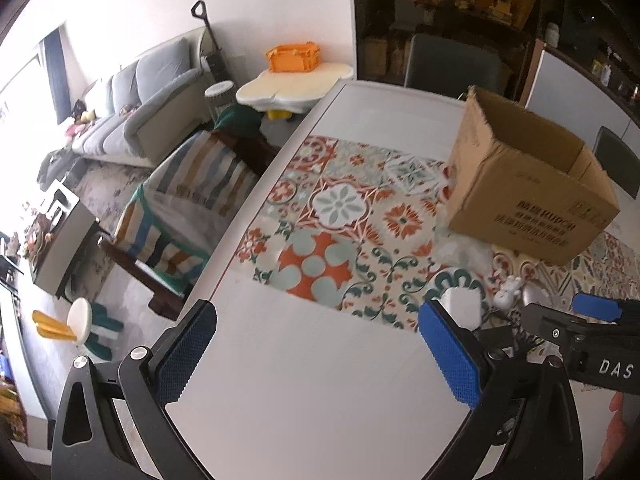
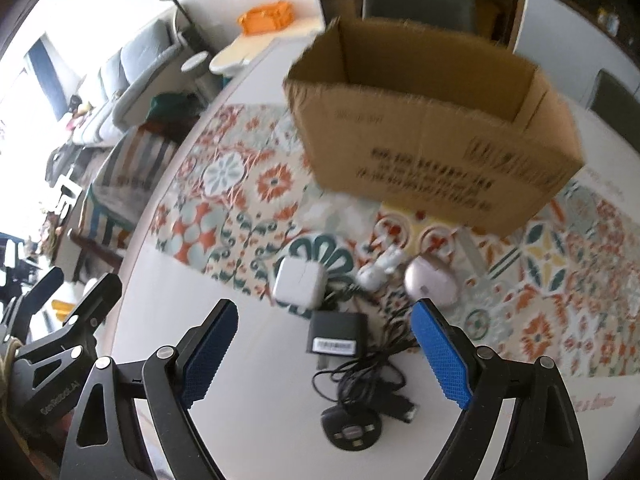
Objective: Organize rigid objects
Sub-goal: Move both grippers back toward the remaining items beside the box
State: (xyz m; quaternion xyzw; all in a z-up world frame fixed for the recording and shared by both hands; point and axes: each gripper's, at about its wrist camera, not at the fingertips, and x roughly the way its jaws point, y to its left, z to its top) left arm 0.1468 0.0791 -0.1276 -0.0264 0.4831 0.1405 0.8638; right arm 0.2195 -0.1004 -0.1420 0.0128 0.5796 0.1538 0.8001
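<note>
Hovering spread and empty, the right tool (image 2: 320, 352) frames a black adapter (image 2: 335, 334) with its tangled cable (image 2: 372, 368) on the white worktop (image 2: 248, 420). Left of it, the left tool (image 1: 316, 352) hangs spread over bare surface. Just beyond lie a white charger (image 2: 299, 285), a white figurine (image 2: 380, 266) and a pink case (image 2: 430, 282). Farther off stands an open cardboard box (image 2: 432, 152); its contents are hidden.

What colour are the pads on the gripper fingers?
Blue pads; the right wrist view shows them best.
</note>
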